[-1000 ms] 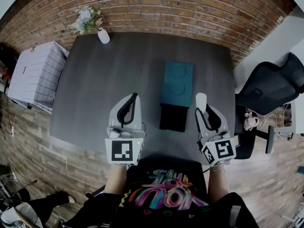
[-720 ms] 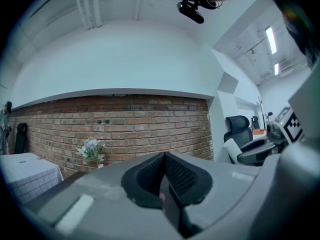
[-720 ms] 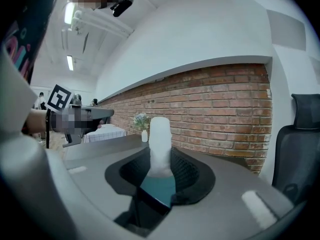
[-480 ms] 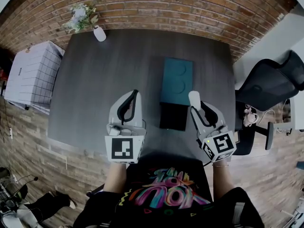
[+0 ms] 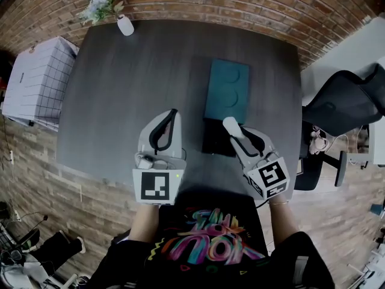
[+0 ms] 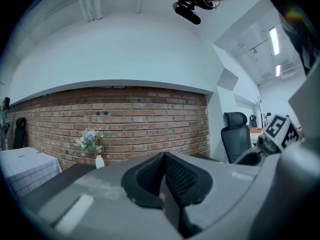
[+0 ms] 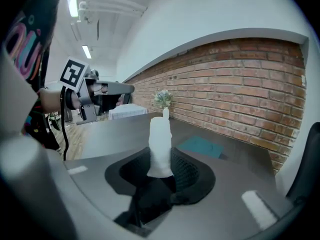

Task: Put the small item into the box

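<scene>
left tongs (image 6: 164, 157): jaws together | vase (image 6: 99, 161): ahead, left | chair (image 6: 235, 135): right

You had a dark grey table (image 5: 132, 89) in front of you, backed up against the brick wall. Only a few things sat on it: a white vase (image 5: 125, 26) of pale flowers at the far left corner, and right of the middle a flat teal lid (image 5: 227, 92). An open black box (image 5: 213, 140) touched the lid's near edge. They were well apart from the vase.
</scene>
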A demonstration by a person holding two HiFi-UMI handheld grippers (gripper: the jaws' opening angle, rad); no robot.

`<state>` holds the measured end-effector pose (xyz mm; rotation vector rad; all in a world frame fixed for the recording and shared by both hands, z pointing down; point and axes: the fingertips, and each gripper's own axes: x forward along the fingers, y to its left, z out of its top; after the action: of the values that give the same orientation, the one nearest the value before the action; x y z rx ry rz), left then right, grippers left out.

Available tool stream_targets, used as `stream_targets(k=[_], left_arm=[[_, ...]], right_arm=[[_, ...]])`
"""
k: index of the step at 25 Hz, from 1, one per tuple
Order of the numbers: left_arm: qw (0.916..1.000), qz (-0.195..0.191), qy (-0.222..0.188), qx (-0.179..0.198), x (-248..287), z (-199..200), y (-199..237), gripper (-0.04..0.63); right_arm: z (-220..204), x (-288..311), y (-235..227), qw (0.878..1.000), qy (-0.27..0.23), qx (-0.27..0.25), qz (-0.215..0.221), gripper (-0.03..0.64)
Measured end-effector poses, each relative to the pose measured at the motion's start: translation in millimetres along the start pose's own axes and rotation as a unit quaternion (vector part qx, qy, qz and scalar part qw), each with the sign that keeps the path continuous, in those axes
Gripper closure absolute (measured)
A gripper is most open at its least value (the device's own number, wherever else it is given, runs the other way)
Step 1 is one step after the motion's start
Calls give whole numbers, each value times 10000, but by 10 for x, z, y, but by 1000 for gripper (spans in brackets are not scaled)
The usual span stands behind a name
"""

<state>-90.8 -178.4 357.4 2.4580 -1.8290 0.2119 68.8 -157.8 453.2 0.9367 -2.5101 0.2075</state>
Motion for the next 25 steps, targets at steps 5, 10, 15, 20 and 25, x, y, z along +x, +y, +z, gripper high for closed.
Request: stream_targets(k=[5, 10, 15, 20, 25], left_arm=[[10000, -5, 55, 1, 5, -51, -53, 594], [10000, -30, 37, 24, 10, -74, -134, 594], [9999, -51, 100, -12, 3, -130, -184, 594], [9999, -63, 106, -19, -9, -167, -227, 594], [9998, -76, 168, -50, -31, -225, -274, 594]], right_arm=[[-208, 122, 90, 9990, 313, -170, 254, 485], [-471, 262, 113, 9965, 619, -323, 457, 485], [-681, 388, 107, 9940, 859, -424, 537, 486], [-828, 480, 101, 9915, 1018, -593, 550, 485], [-994, 565, 72, 9864, 1288, -907, 478, 485]])
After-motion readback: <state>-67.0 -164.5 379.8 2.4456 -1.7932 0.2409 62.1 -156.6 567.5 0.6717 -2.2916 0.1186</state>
